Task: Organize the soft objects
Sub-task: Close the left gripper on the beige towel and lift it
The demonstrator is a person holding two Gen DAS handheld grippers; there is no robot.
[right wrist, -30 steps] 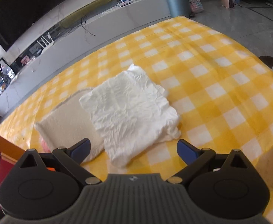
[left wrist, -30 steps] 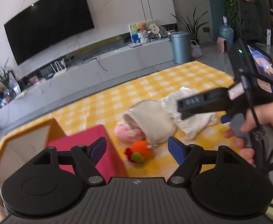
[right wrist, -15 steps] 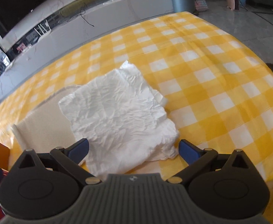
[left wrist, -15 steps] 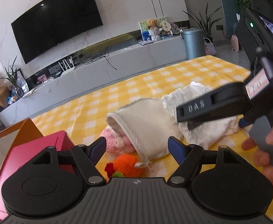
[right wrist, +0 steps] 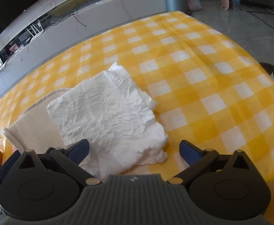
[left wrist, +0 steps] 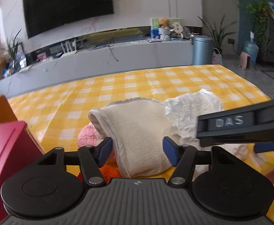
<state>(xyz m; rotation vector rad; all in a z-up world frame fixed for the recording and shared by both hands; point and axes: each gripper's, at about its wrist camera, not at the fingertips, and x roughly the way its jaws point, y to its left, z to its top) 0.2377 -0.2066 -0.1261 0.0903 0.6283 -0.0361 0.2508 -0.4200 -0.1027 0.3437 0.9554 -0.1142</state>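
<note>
Cream terry towel [left wrist: 137, 131] lies folded on the yellow-checked table [left wrist: 155, 82], its long axis running away between the left gripper [left wrist: 137, 150] fingers, which have just been narrowing around its near end. The right gripper [right wrist: 134, 150], jaws wide and empty, hovers over the white crumpled cloth [right wrist: 106, 112] beside it.
</note>
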